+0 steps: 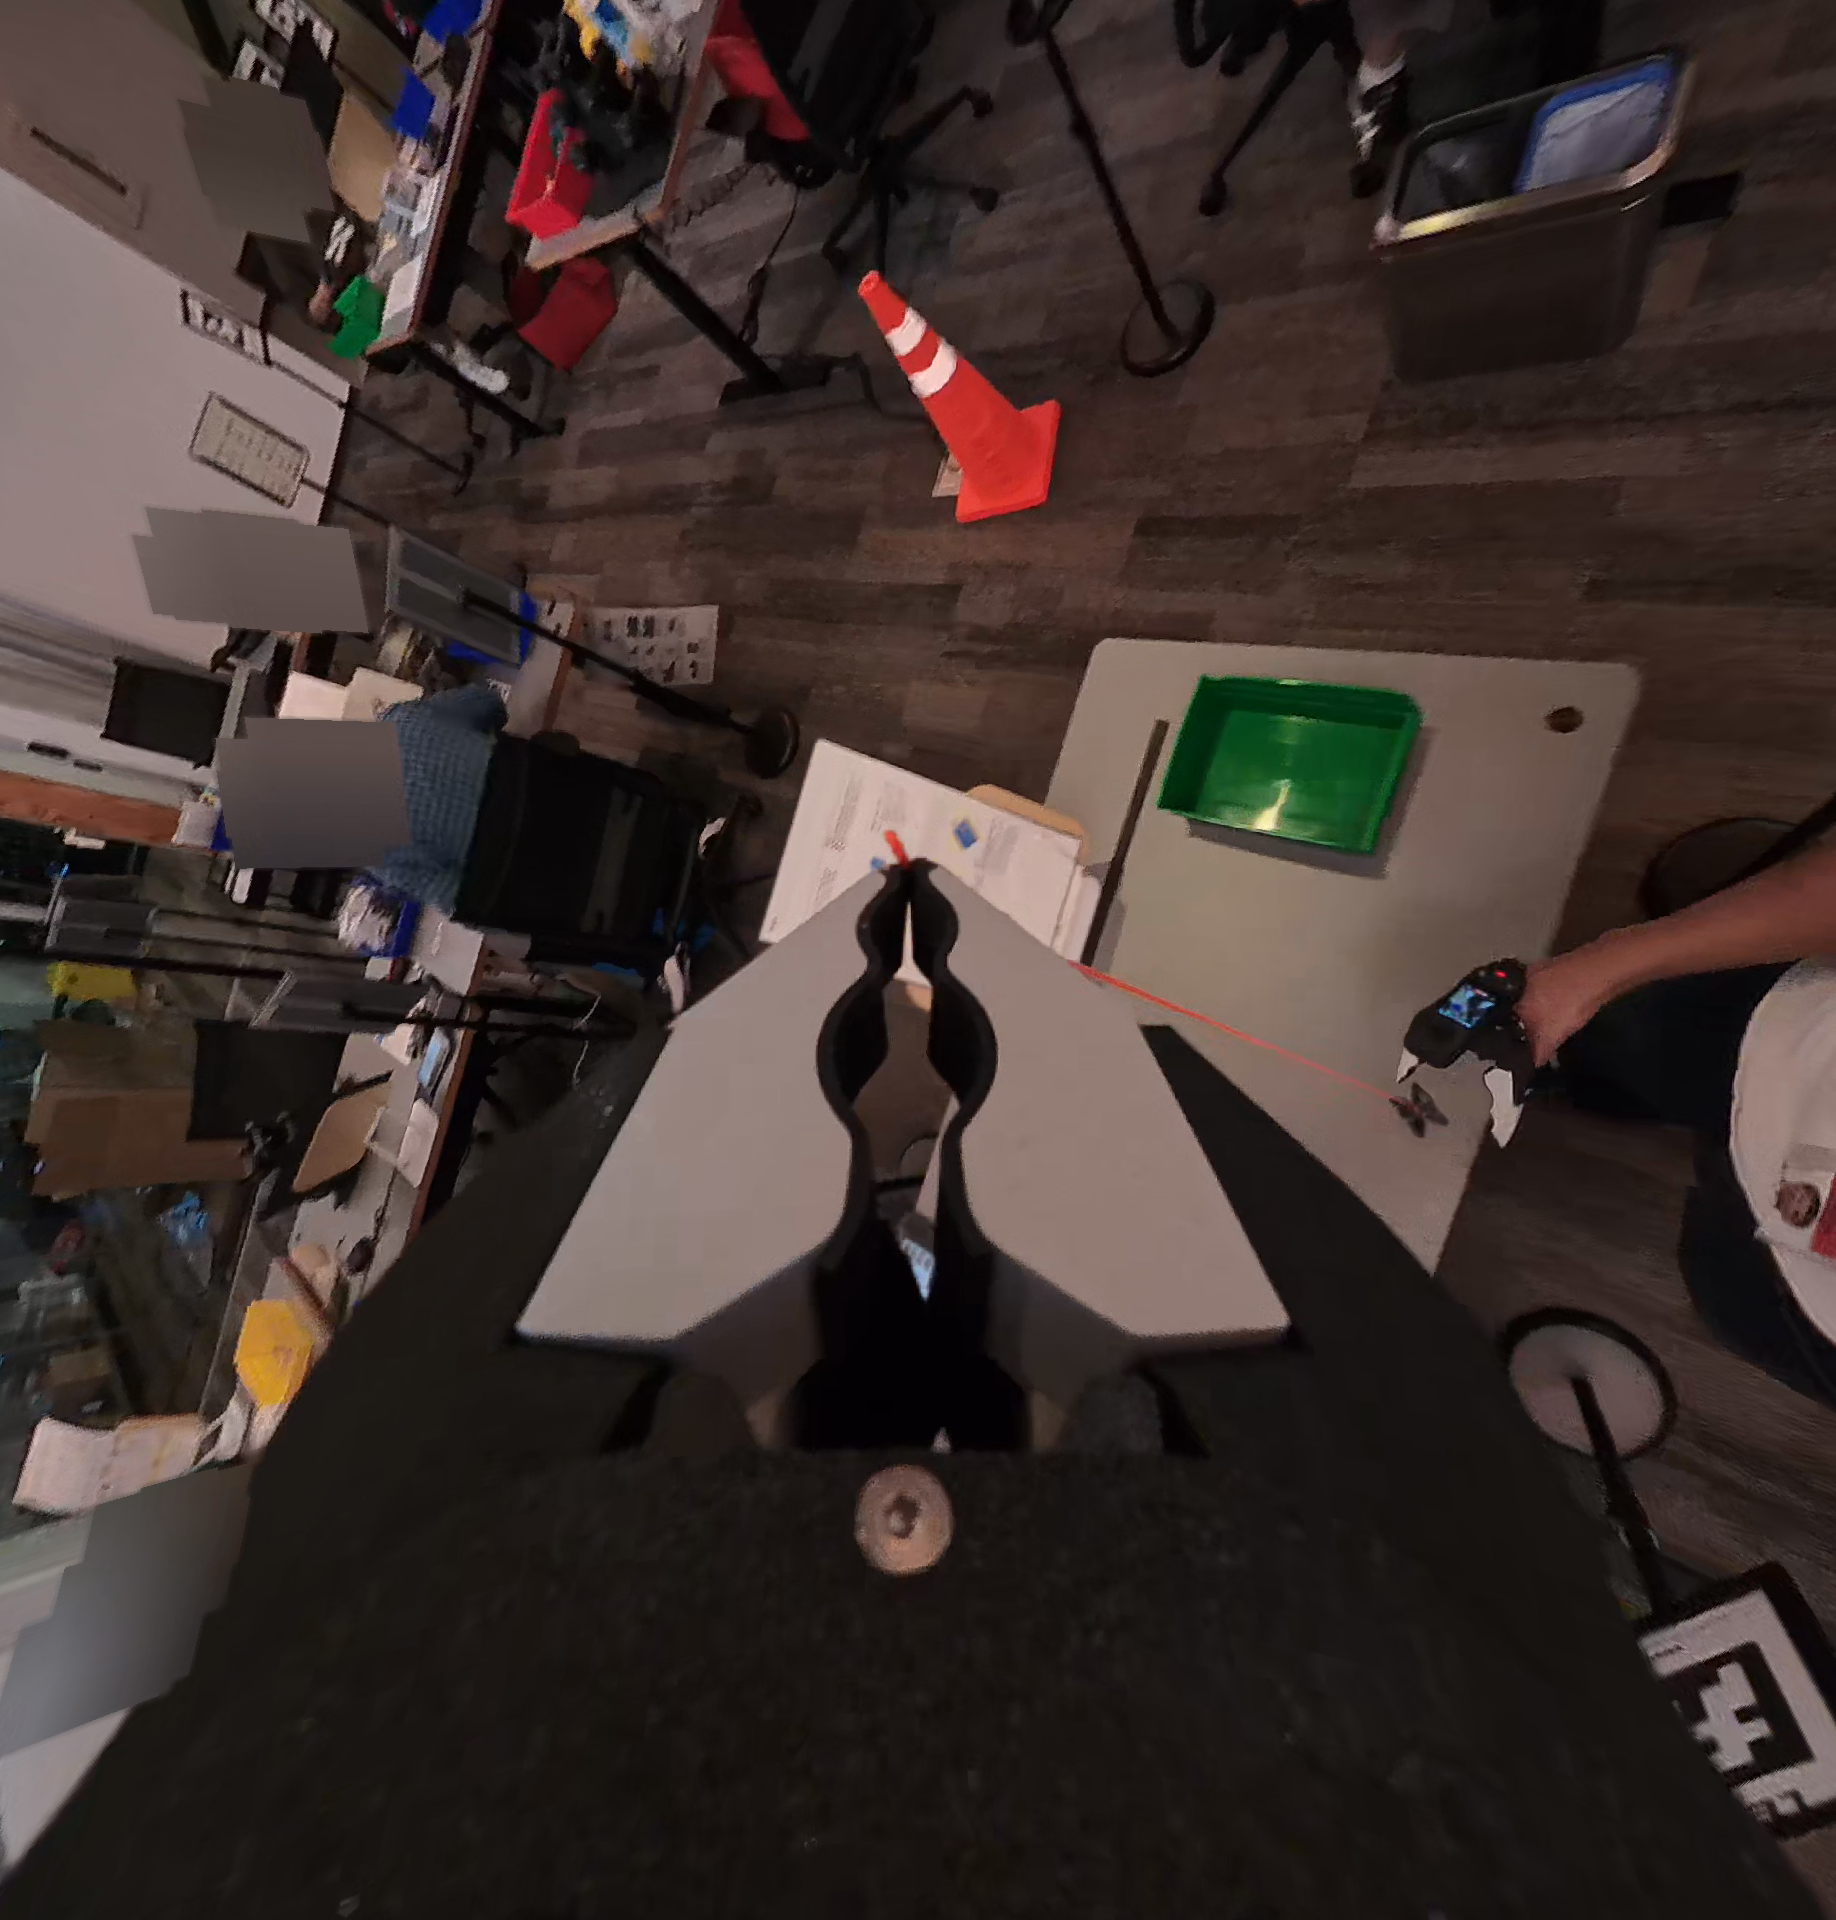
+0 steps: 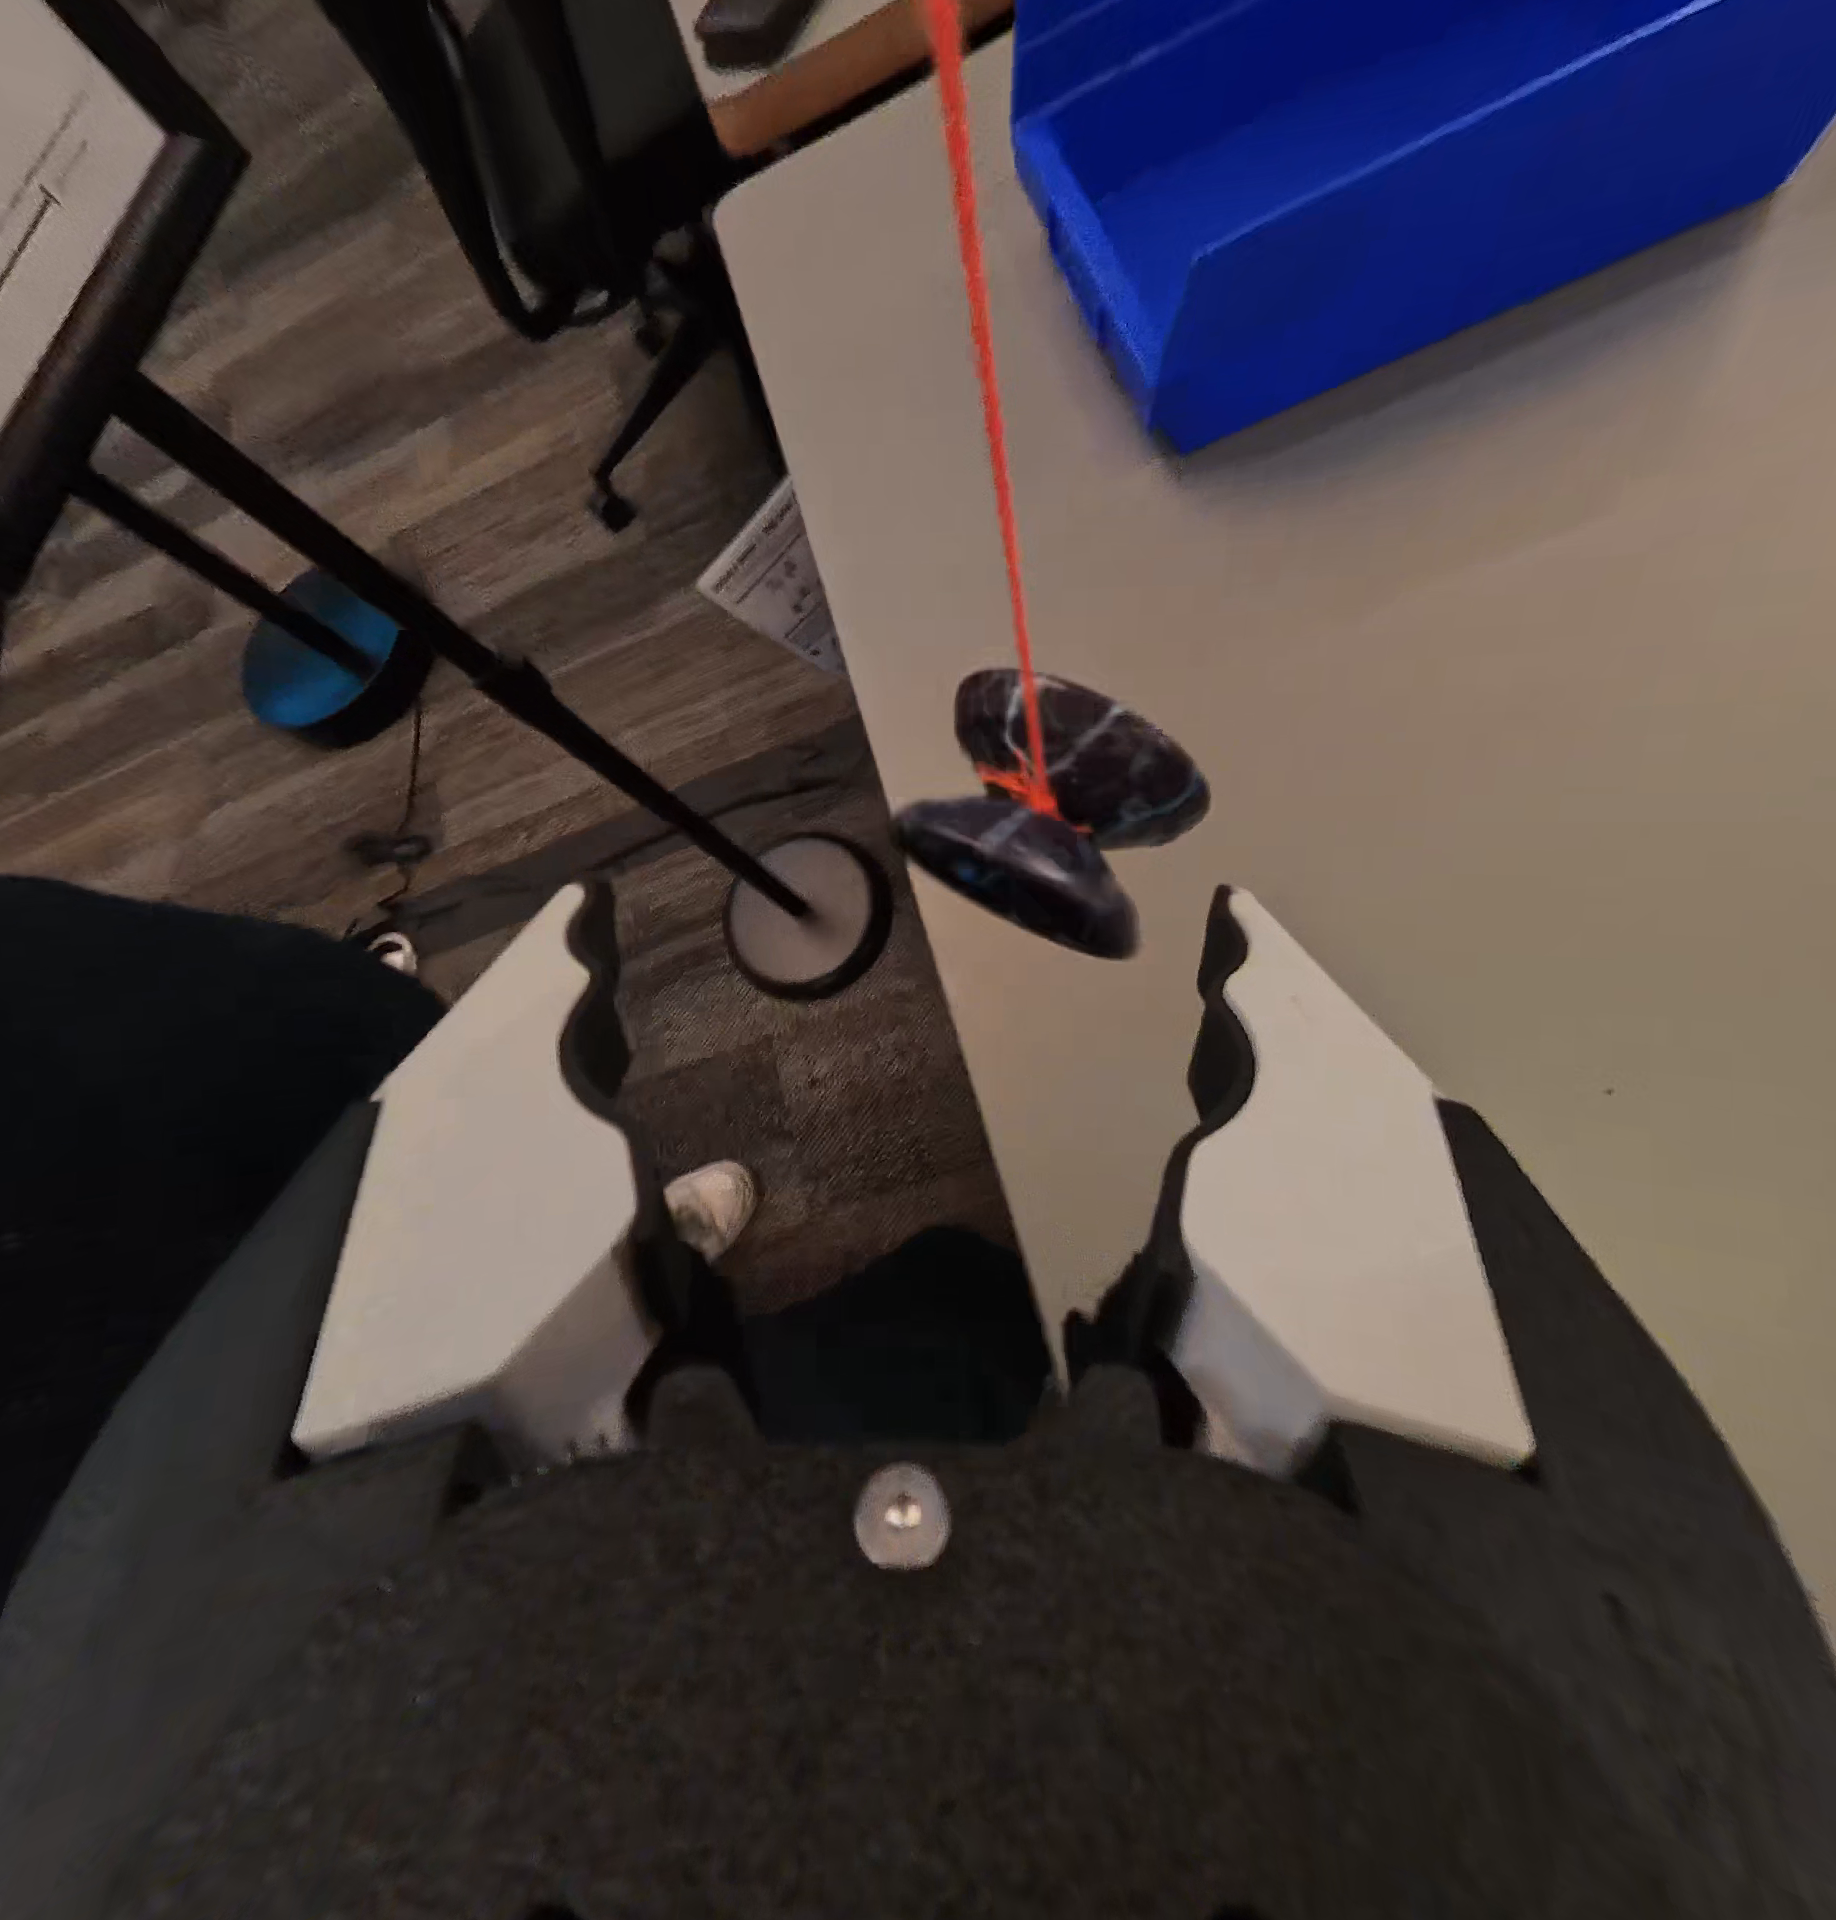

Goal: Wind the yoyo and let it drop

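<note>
Two halves, dark and marbled, make the yoyo (image 2: 1049, 805), hanging on its red string (image 2: 981, 395) over the table (image 2: 1465, 831) edge, just ahead of my right gripper (image 2: 909, 904), whose fingers stand wide and empty. My left gripper (image 1: 906, 871) pinches the string's top end. It looks light, hard, smooth; I judge the two outer faces the surest grip, since the string is limp.

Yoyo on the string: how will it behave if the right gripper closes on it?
The yoyo hangs off the taut red string, so it likely swings away on contact. Its smooth domed halves look slippery. The open right gripper probably needs to close squarely.
</note>
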